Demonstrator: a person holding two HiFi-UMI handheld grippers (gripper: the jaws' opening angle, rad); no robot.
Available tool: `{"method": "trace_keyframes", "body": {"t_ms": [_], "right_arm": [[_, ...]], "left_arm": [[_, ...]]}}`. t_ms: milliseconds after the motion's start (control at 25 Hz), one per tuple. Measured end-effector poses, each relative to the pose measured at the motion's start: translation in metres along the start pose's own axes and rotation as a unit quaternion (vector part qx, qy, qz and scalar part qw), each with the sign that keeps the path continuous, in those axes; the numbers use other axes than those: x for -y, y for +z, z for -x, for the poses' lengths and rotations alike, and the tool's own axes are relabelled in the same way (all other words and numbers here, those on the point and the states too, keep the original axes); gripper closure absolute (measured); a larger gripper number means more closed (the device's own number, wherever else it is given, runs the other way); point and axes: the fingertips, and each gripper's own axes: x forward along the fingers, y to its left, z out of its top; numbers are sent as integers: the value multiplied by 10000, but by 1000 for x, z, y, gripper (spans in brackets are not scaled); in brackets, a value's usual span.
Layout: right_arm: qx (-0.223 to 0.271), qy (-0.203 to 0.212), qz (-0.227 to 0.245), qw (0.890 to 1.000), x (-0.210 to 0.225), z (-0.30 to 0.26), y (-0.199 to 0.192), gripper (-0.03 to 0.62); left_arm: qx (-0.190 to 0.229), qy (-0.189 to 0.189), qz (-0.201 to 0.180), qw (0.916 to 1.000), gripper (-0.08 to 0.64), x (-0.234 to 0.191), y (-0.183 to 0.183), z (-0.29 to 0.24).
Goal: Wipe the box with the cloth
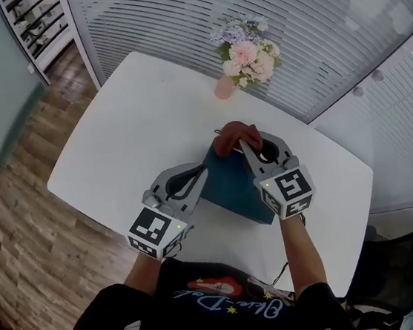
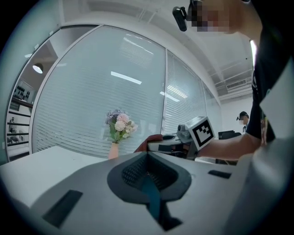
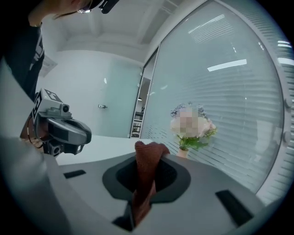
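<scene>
White table (image 1: pixel 116 157), wood floor (image 1: pixel 22 243), slatted glass walls (image 1: pixel 308 21).

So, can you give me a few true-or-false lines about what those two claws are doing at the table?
1. The right claw is shut on a reddish-brown cloth. True.
2. The left claw is open and empty. False: it is shut on an edge of the teal box.
3. The vase of flowers stands on the box. False: it stands on the white table, apart from the box.
4. The box rests on the table. True.
</scene>
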Motion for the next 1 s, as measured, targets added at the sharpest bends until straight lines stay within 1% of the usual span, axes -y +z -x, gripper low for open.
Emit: {"method": "trace_keyframes", "body": {"t_ms": [80, 160, 200, 280, 360, 440, 520, 560, 680, 840, 1000], "right_arm": [[70, -110, -35, 9999, 5, -7, 3, 568], [27, -45, -7, 10000, 1, -17, 0, 568], [-74, 82, 36, 9999, -5, -24, -5, 568], [-400, 501, 159, 9978, -23, -38, -19, 568], [-787, 916, 391, 9919, -44, -48, -36, 568], [-1144, 1139, 749, 9840, -58, -54, -49, 568], [-1380, 1179, 1040, 9779, -61, -59, -59, 568], [-1448, 1168, 1102, 9763, -61, -60, -63, 568], [-1641, 1141, 1087, 9738, -56, -60, -70, 568], [-1992, 1131, 1175, 9663, -52, -58, -83, 568], [-2196, 1110, 1155, 9624, -48, -53, -90, 568]], "left_arm": [[23, 45, 45, 10000, 557, -6, 0, 3], [39, 99, 86, 9999, 557, -11, -2, 6], [44, 123, 105, 9999, 557, -14, -2, 7], [57, 155, 133, 9998, 557, -18, -3, 8], [73, 166, 162, 9997, 557, -22, -3, 9], [76, 181, 195, 9996, 557, -25, -5, 10], [80, 203, 239, 9995, 557, -29, -7, 9], [88, 202, 266, 9994, 557, -31, -7, 8], [111, 165, 324, 9993, 557, -31, -7, 7], [103, 109, 325, 9994, 557, -30, -7, 6], [85, 23, 332, 9994, 557, -28, -8, 4]]}}
